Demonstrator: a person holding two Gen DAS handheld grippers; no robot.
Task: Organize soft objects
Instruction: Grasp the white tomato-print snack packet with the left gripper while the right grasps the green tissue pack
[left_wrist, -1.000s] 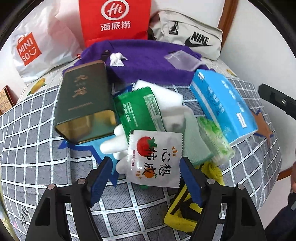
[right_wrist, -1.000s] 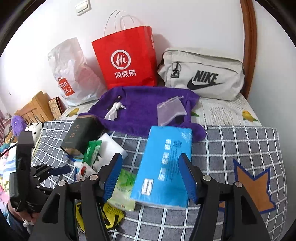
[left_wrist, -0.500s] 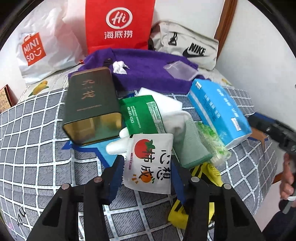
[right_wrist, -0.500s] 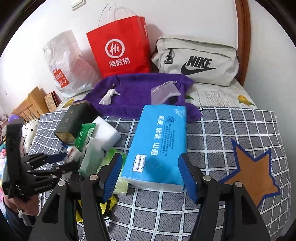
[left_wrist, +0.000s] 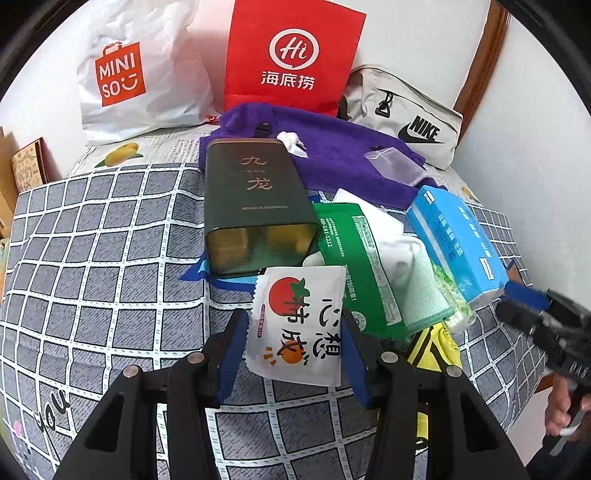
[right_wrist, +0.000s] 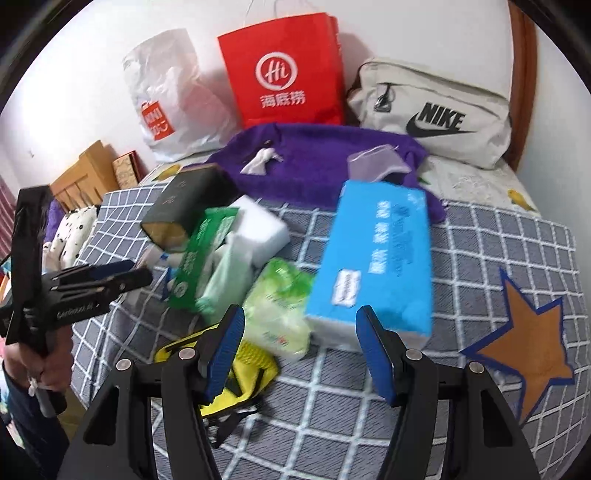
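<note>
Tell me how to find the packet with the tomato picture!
Look at the checked blanket, just in front of the dark green tin. The white packet sits between the left gripper pads. Only it shows a red tomato; the packet beside it is green.

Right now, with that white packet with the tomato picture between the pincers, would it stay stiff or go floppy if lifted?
Probably floppy: the white tomato packet looks like a thin, flat sachet with crimped edges, so it may bend where the left gripper pinches it. It likely weighs little. Its glossy printed film could be somewhat slippery against the pads.
</note>
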